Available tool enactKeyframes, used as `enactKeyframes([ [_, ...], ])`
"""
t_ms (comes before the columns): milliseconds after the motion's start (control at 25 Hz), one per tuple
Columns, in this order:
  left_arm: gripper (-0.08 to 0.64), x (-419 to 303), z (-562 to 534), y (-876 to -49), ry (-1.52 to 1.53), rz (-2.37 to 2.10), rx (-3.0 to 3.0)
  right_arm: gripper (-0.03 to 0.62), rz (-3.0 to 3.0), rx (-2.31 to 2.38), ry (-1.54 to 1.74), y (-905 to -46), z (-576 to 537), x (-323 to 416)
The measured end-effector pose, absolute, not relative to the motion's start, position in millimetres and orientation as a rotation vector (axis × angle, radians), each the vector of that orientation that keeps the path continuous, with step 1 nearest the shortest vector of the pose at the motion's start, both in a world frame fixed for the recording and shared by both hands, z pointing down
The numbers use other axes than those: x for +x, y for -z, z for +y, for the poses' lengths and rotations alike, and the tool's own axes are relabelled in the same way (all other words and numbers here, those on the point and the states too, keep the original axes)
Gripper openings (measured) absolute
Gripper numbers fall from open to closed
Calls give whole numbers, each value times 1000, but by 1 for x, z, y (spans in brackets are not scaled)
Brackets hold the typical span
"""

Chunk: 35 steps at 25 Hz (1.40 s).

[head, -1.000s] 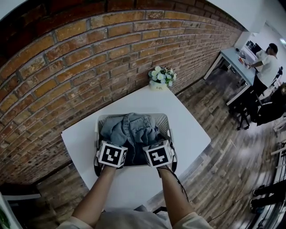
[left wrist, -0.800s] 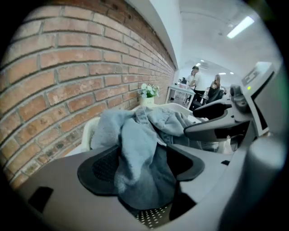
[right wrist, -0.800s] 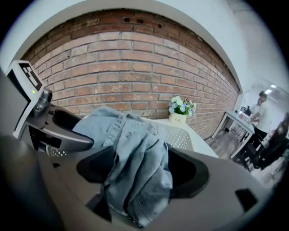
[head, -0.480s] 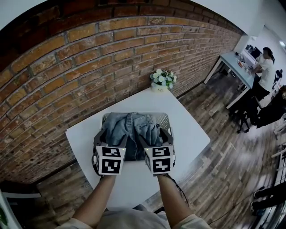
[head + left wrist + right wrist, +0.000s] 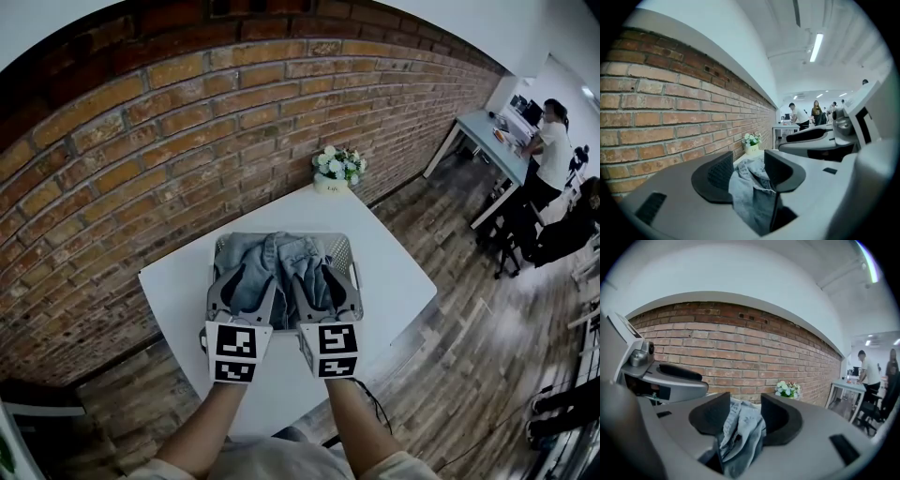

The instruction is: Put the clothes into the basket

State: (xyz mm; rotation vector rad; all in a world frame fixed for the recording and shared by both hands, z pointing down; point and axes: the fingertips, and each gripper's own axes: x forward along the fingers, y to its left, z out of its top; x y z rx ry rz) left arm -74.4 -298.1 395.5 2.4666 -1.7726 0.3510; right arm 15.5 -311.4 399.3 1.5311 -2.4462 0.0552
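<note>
A crumpled blue denim garment (image 5: 277,255) fills the grey perforated basket (image 5: 343,247) on the white table (image 5: 398,281). Both grippers hang over the basket's near side, marker cubes toward me. My left gripper (image 5: 246,286) has its jaws closing, and a fold of the denim (image 5: 750,192) is bunched between its pads. The right gripper (image 5: 325,281) is closing too, with another fold of the denim (image 5: 739,437) filling the gap between its pads. In the left gripper view my left gripper (image 5: 749,171) points toward the brick wall; in the right gripper view my right gripper (image 5: 743,414) does the same.
A small pot of white flowers (image 5: 339,167) stands at the table's far corner, against the brick wall (image 5: 187,122). The table edges drop to a wooden floor (image 5: 441,375). People stand at a desk (image 5: 487,127) far to the right.
Both grippers have drawn back from inside the basket toward its near rim and tilted up. Their jaws have narrowed onto folds of the denim.
</note>
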Motion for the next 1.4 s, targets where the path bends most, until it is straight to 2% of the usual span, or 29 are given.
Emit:
enactKeyframes([
  [40, 194, -73, -295, -391, -338, -1787, 2483, 191, -2454, 1541, -32, -395, -308, 14],
  [160, 47, -71, -286, -378, -312, -1833, 2512, 105, -2478, 1571, 26, -383, -298, 12],
  [320, 18, -66, -273, -362, -264, -1852, 2552, 44, -2519, 1595, 74, -365, -281, 9],
  [560, 9, -61, -246, -338, -244, -1857, 2585, 10, -2550, 1623, 138, -339, -249, 9],
  [1080, 9, -58, -165, -315, -201, -1793, 2570, 8, -2582, 1619, 189, -296, -172, 19],
  [1400, 9, -61, -134, -313, -204, -1772, 2583, 6, -2588, 1591, 136, -300, -134, 18],
])
